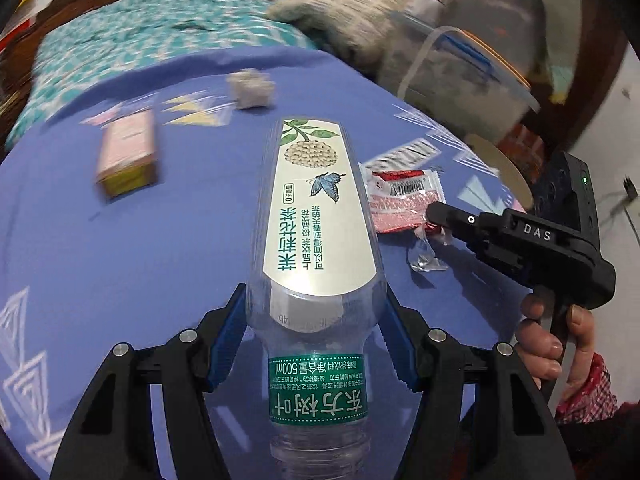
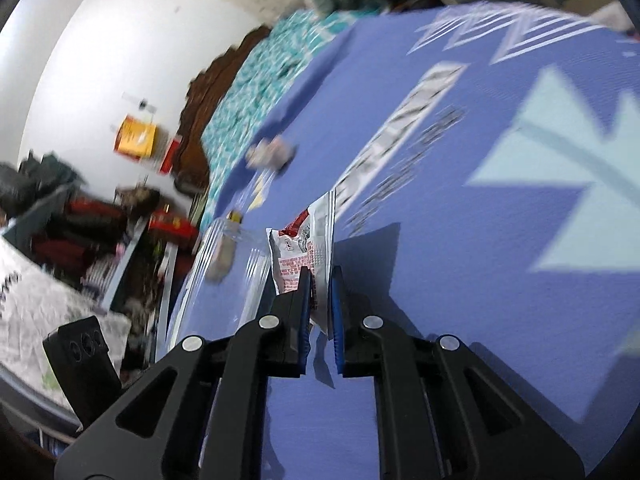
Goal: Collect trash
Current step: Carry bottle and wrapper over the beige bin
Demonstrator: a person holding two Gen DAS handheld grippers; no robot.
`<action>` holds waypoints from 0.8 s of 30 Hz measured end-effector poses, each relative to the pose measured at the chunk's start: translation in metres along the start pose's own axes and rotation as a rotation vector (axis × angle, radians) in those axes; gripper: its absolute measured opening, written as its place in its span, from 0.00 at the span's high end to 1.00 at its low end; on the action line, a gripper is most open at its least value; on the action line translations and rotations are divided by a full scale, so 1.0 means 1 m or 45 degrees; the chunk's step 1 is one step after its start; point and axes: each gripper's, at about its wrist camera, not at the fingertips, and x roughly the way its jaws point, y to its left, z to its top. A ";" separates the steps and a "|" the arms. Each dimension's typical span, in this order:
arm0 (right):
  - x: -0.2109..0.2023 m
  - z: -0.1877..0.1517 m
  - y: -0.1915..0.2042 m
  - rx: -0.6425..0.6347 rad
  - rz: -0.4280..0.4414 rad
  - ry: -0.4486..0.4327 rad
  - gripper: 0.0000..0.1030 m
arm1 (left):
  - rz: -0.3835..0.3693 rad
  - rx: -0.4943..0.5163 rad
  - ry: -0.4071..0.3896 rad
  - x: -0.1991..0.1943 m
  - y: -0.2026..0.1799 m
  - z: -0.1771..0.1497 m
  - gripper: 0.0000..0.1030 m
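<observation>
My left gripper [image 1: 314,312] is shut on an empty clear plastic tea bottle [image 1: 316,216] with a cream and green label, held above the blue cloth. My right gripper [image 2: 320,276] is shut on a red and white snack wrapper [image 2: 304,240]. In the left wrist view the wrapper [image 1: 400,196] sits to the right of the bottle with the right gripper [image 1: 434,212] at its edge. A crumpled paper ball [image 1: 250,88] and a small pink and yellow box [image 1: 128,156] lie farther back on the cloth.
The surface is a blue patterned cloth [image 1: 80,240] over a bed. A teal patterned blanket [image 1: 140,40] lies at the back. A clear plastic storage bin [image 1: 472,52] stands at the back right. A scrap of clear film [image 1: 424,260] lies near the wrapper.
</observation>
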 end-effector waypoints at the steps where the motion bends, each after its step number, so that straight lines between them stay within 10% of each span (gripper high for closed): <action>1: -0.009 0.006 -0.008 0.019 -0.007 -0.028 0.88 | -0.019 0.028 0.011 0.007 -0.011 0.007 0.42; 17: -0.198 0.126 -0.145 0.158 -0.417 -0.668 0.88 | -0.351 0.456 0.167 0.136 -0.240 0.142 0.42; 24: -0.207 0.169 -0.177 0.117 -0.615 -0.676 0.88 | -0.312 0.496 0.194 0.205 -0.320 0.179 0.41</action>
